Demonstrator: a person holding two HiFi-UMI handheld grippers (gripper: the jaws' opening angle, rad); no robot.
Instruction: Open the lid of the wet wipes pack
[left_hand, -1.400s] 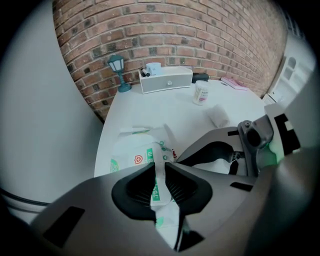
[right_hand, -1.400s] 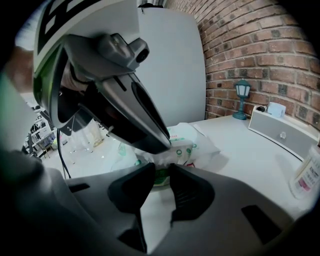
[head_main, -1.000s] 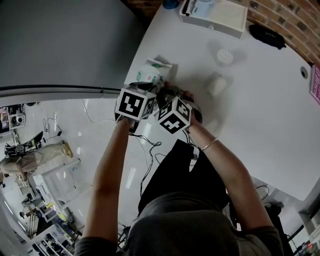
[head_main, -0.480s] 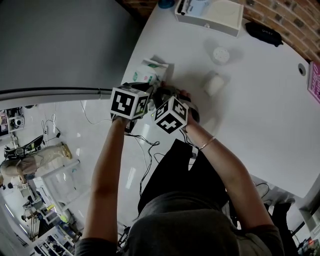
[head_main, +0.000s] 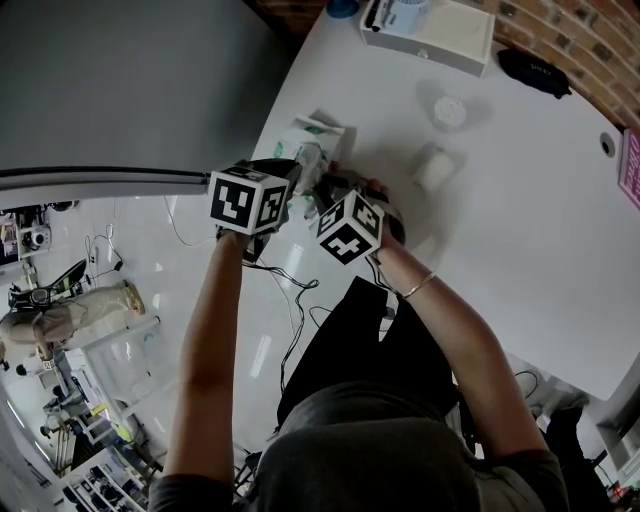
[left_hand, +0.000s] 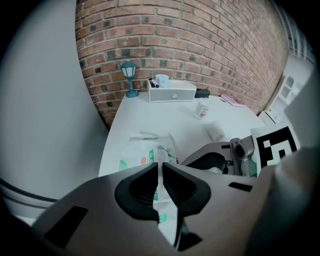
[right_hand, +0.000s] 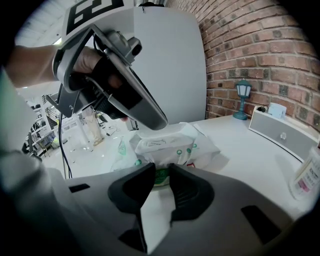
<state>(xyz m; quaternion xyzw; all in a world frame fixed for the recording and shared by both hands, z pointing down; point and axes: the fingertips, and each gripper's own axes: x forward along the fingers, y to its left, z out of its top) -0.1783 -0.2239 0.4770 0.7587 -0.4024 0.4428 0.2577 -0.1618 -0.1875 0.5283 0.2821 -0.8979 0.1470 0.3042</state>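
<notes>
Presently on record: wet wipes pack (head_main: 312, 140), white with green print, lying near the left edge of the white bench (head_main: 520, 200).
Left hand-held gripper (left_hand: 161, 179): pointed steeply down on the pack's top. Its jaws have just been closing and now stand nearly together, pinching a thin white flap of the pack.
Right hand-held gripper (right_hand: 161, 189): jaws clamped on the pack's near end, green print showing between them.
Far end of bench: white box (head_main: 432, 32), teal lamp (left_hand: 129, 77), brick wall (left_hand: 190, 40) behind.

White-and-green wipes pack (head_main: 320, 140), red-brick wall (left_hand: 200, 40)
</notes>
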